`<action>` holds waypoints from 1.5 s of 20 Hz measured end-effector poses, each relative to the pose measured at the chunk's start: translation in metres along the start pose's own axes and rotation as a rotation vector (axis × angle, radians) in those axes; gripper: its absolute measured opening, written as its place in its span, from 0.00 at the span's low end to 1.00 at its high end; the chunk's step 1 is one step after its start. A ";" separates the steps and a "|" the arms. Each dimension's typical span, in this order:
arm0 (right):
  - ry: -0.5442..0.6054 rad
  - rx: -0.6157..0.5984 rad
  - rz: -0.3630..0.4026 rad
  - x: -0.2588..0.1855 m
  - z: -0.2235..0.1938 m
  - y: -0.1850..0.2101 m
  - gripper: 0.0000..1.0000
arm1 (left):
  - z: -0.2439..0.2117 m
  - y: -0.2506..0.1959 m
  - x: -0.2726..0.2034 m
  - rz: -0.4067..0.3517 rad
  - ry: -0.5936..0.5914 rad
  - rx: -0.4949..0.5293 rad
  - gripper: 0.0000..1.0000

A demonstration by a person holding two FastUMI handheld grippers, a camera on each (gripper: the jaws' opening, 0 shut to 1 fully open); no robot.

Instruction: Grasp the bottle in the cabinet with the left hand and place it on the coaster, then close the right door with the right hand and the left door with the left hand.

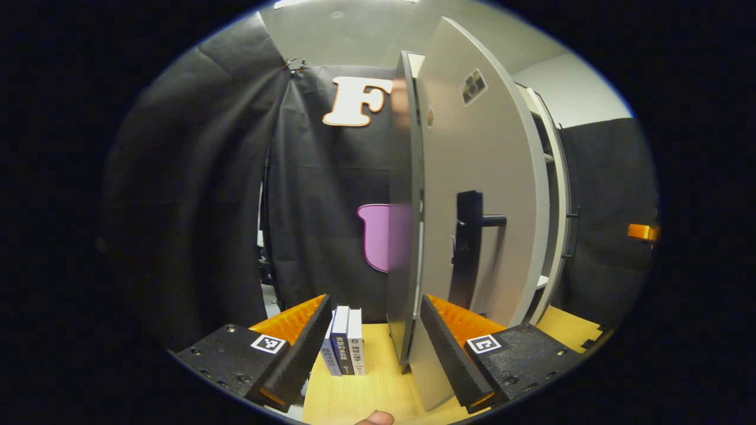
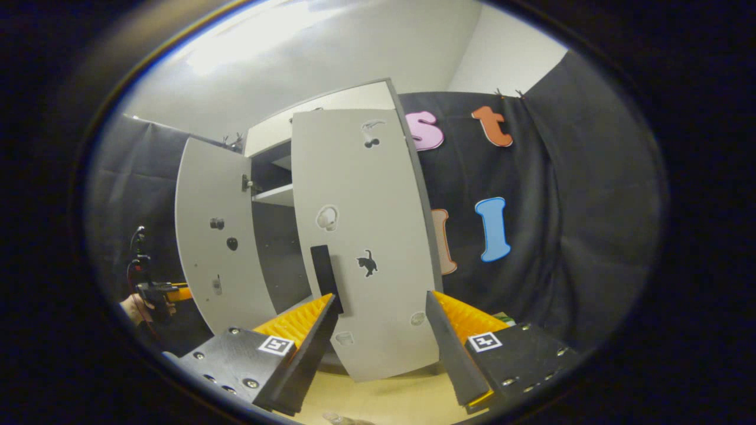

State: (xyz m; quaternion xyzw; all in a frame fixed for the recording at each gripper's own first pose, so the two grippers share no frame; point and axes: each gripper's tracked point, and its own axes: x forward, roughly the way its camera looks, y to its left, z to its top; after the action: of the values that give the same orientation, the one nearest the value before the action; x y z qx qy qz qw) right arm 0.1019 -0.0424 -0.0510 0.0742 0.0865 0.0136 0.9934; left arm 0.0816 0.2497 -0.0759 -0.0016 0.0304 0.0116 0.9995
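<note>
Jaws apart beside upright left door [image 1: 472, 195]

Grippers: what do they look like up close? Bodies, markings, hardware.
Both alike: left gripper and right gripper each have two black wedge-shaped finger mounts studded with screws, ridged inner faces, and a square black-and-white tag on top of each mount. No cables visible on them.

Both grippers: black bodies w/ screws, ridged inner faces, square black-and-white marker tag on each side. Left gripper [image 1: 374, 339], right gripper [image 2: 381, 339]. Fingertip [image 1: 374, 418] just below left gripper.
</note>
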 end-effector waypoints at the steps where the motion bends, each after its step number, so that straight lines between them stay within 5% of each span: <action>1: -0.007 0.012 -0.005 -0.008 0.002 -0.003 0.92 | 0.003 -0.004 0.006 0.000 -0.006 -0.013 0.89; 5: -0.031 0.022 -0.023 -0.025 0.008 -0.008 0.92 | -0.004 -0.027 0.004 -0.040 0.040 -0.080 0.87; 11: -0.045 -0.101 -0.066 -0.036 0.011 -0.016 0.92 | 0.000 -0.051 0.006 -0.037 0.027 -0.030 0.87; 19: -0.067 -0.142 0.051 -0.040 0.012 0.022 0.92 | 0.000 -0.086 0.014 -0.060 0.014 -0.097 0.89; 30: -0.015 -0.201 0.051 -0.011 -0.007 0.041 0.92 | -0.006 -0.089 0.029 -0.030 0.046 -0.058 0.89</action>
State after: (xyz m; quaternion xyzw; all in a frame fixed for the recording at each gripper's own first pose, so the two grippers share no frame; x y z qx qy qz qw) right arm 0.0889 -0.0011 -0.0496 -0.0236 0.0755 0.0471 0.9958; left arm 0.1124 0.1610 -0.0838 -0.0312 0.0532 -0.0027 0.9981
